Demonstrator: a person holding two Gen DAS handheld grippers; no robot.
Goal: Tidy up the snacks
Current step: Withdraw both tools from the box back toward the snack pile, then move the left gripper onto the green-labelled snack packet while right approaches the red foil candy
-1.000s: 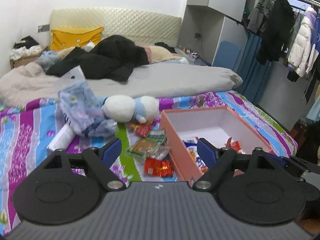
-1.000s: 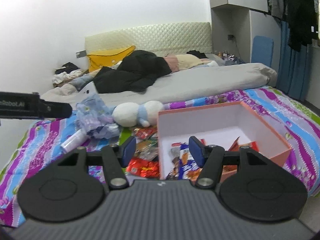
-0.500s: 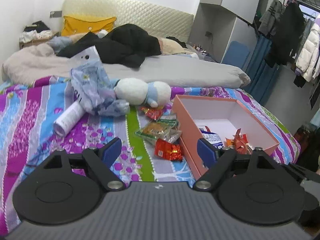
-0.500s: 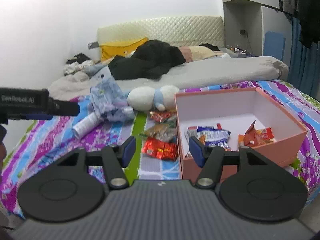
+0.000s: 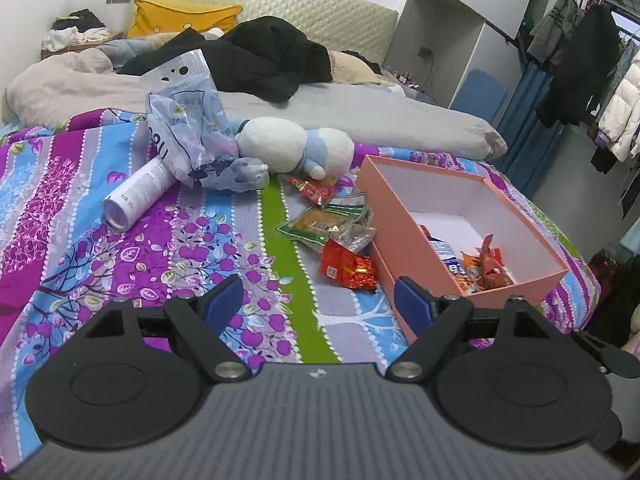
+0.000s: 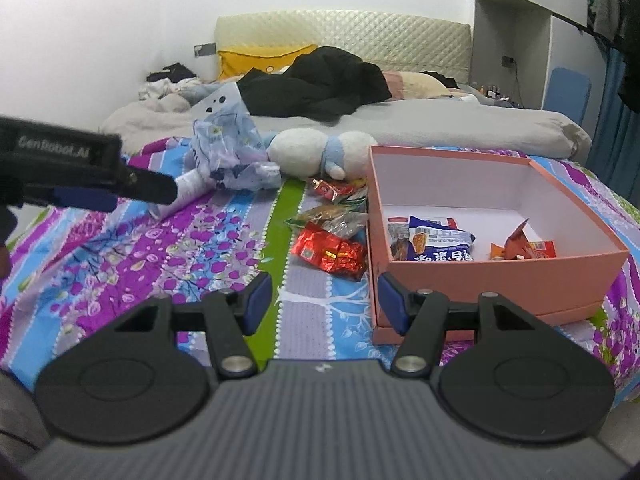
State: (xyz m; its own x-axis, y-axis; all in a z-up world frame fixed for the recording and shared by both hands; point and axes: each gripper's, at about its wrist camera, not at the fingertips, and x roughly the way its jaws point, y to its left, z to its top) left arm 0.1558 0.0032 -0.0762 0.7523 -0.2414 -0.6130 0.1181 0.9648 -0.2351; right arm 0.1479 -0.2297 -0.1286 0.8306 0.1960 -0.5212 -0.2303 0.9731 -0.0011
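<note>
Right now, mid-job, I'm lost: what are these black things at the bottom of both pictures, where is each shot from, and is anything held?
Each picture comes from a camera on a hand-held claw, looking along its two blue-tipped fingers. One view shows the left claw, the other the right claw. Both stand open and empty above the bedspread. Ahead is a pink box with some snack packets inside. More lie loose beside it, the nearest a red packet. Behind are a plush toy and a blue bag.
</note>
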